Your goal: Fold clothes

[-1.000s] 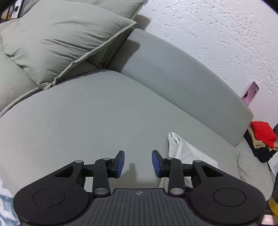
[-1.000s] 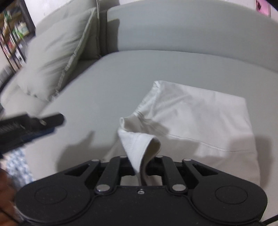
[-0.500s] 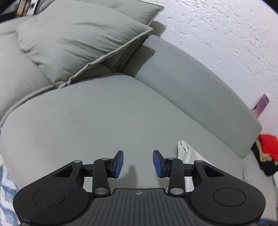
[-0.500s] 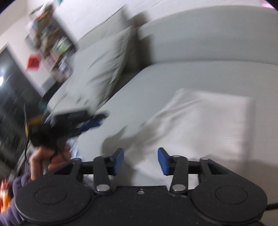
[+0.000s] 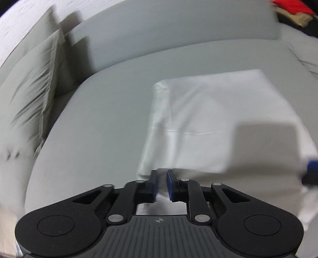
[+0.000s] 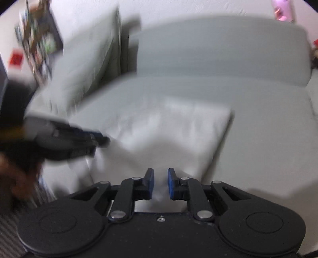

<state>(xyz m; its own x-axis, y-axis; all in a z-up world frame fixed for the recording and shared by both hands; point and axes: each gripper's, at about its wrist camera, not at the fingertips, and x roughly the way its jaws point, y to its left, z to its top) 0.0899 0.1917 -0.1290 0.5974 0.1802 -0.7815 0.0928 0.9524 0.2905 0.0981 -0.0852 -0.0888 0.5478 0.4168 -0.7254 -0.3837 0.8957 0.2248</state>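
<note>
A white garment (image 5: 214,123) lies folded flat on the grey sofa seat (image 5: 103,123). My left gripper (image 5: 161,183) sits at the garment's near left edge. Its jaws are closing and white cloth fills the narrow gap between the blue pads. My right gripper (image 6: 160,183) is at the near edge of the same garment (image 6: 178,131), jaws closing with cloth between the pads. In the right wrist view, the left gripper (image 6: 99,138) shows as a dark blur at the left, held by a hand (image 6: 17,178). A blue pad of the right gripper (image 5: 312,164) peeks in at the left wrist view's right edge.
Grey cushions (image 5: 29,95) lean at the sofa's left end and the backrest (image 5: 178,35) runs behind the seat. A pile of red and dark clothes (image 5: 292,10) sits at the far right. A shelf (image 6: 35,39) stands beyond the cushions and a pink phone (image 6: 283,10) leans on the wall.
The left gripper swung from bare seat to the garment's near edge and narrowed. The right gripper let go of the lifted fold, opened, then narrowed on the near edge. The garment now lies flat.
</note>
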